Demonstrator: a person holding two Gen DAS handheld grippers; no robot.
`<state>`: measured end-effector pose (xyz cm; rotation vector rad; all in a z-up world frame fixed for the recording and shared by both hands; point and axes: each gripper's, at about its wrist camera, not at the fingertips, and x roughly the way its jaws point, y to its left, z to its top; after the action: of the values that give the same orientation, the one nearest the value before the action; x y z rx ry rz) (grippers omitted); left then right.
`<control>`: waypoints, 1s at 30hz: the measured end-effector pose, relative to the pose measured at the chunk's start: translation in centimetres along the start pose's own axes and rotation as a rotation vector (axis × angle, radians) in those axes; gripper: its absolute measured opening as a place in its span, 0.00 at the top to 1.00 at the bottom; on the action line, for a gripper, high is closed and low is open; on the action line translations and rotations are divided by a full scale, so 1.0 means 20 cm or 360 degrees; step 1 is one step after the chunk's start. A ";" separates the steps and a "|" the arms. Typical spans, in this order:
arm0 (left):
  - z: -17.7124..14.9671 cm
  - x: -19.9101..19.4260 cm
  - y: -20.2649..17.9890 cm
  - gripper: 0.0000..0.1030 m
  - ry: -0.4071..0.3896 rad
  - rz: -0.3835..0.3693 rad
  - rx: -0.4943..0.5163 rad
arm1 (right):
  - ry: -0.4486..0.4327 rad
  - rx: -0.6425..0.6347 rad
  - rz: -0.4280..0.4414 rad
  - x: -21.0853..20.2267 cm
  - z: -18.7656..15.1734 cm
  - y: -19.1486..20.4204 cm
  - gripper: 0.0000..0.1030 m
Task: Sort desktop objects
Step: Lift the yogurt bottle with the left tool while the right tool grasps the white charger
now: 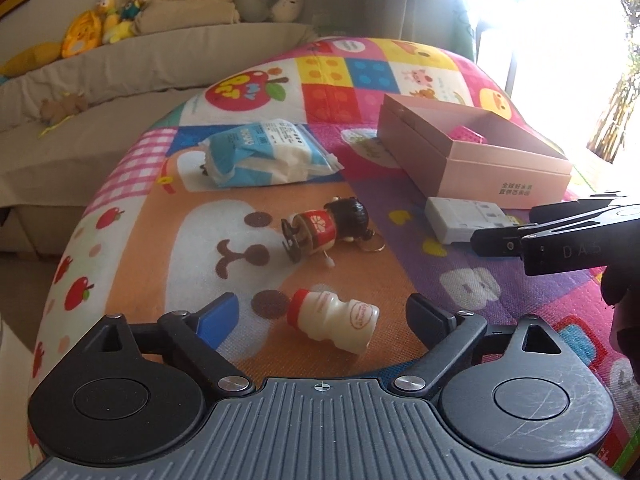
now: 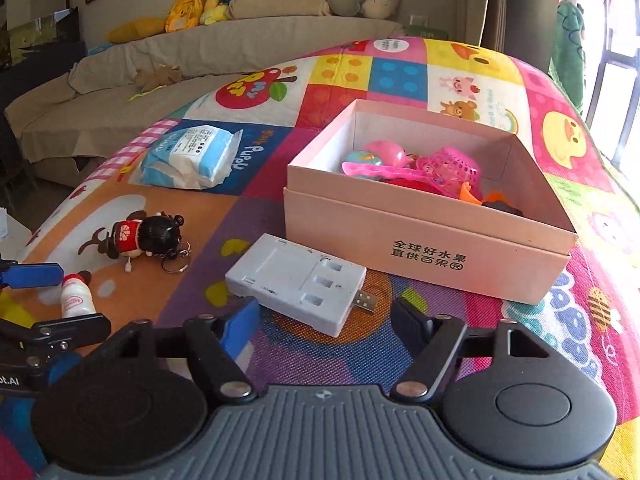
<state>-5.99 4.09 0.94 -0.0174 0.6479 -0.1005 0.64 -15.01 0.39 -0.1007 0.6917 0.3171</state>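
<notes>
A small white drink bottle (image 1: 336, 322) with a red cap lies on its side on the colourful play mat (image 1: 168, 216), between the wide-apart fingers of my left gripper (image 1: 320, 304); neither pad touches it. My right gripper (image 2: 326, 306) is open, with a grey-white USB hub (image 2: 296, 284) lying flat just ahead of its fingertips. A doll keychain (image 1: 328, 228) in a red top lies beyond the bottle. An open pink box (image 2: 420, 232) holding several pink and orange toys (image 2: 440, 168) stands behind the hub. The bottle (image 2: 74, 300) also shows at the left of the right wrist view.
A blue-and-white tissue pack (image 1: 264, 152) lies at the far left of the mat. A beige sofa (image 1: 120, 80) with plush toys (image 1: 104, 24) runs behind it. The right gripper's black fingers (image 1: 504, 240) reach in from the right edge, near the hub (image 1: 460, 218).
</notes>
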 end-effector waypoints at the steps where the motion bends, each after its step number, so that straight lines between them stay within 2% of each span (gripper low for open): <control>1: 0.00 0.00 0.00 0.08 -0.0007 0.0002 0.0006 | 0.0014 0.0005 0.0033 0.00 0.00 0.02 0.13; 6: 0.00 -0.02 0.00 0.08 -0.0045 -0.0005 0.0009 | 0.0126 0.0061 0.0028 0.05 0.03 0.10 0.13; 14: -0.01 -0.03 0.02 0.07 -0.0055 -0.0025 -0.0022 | 0.0135 0.0125 -0.0067 0.20 0.10 0.10 0.12; 17: -0.01 -0.03 0.02 0.07 -0.0060 -0.0034 -0.0026 | 0.0130 0.0094 -0.0104 0.23 0.11 0.12 0.18; 24: -0.01 -0.05 -0.01 0.08 -0.0085 -0.0107 0.0056 | 0.0116 0.0006 -0.0085 0.14 0.03 0.08 0.19; 30: 0.00 -0.01 -0.06 0.09 -0.0001 -0.0204 0.0165 | 0.0090 -0.0069 -0.0020 -0.01 -0.11 0.01 0.19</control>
<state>-6.23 3.00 1.00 0.0410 0.6403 -0.2577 -0.87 -15.20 -1.11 -0.1556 0.7402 0.3183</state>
